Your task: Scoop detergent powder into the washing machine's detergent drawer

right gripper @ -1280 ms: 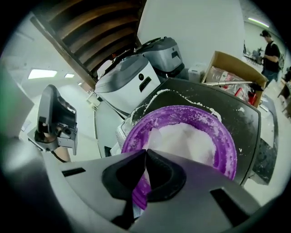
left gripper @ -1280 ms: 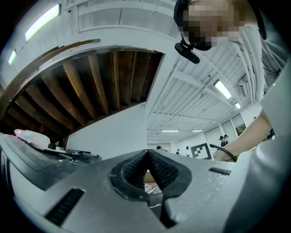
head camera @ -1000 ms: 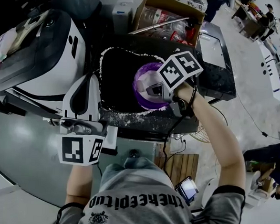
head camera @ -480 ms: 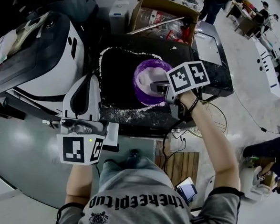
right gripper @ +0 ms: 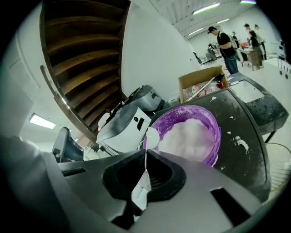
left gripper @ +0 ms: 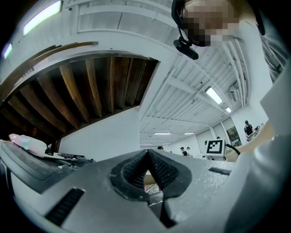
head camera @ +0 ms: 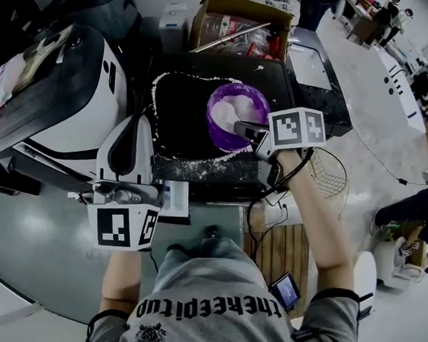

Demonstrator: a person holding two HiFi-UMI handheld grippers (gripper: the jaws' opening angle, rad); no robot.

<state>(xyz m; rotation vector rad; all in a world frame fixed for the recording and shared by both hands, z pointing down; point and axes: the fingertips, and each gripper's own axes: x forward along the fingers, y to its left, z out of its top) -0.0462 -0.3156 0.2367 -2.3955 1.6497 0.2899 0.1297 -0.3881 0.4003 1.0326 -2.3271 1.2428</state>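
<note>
Hand-held gripper (head camera: 240,128), spoon (right gripper: 151,136) — farther off bowl (head camera: 211,120)

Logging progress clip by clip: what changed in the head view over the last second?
The right tongs, shut on the white scoop, drew back off the purple bowl toward the person's right, baring its powder. The left tongs stayed parked by the washing machine; the bowl stayed put.

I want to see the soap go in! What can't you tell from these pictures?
The spoon: whether it is full; too small in the right gripper view, hidden behind the right gripper in the head view.
The drawer: its inside; too dark in the head view, missing from the left gripper view.
</note>
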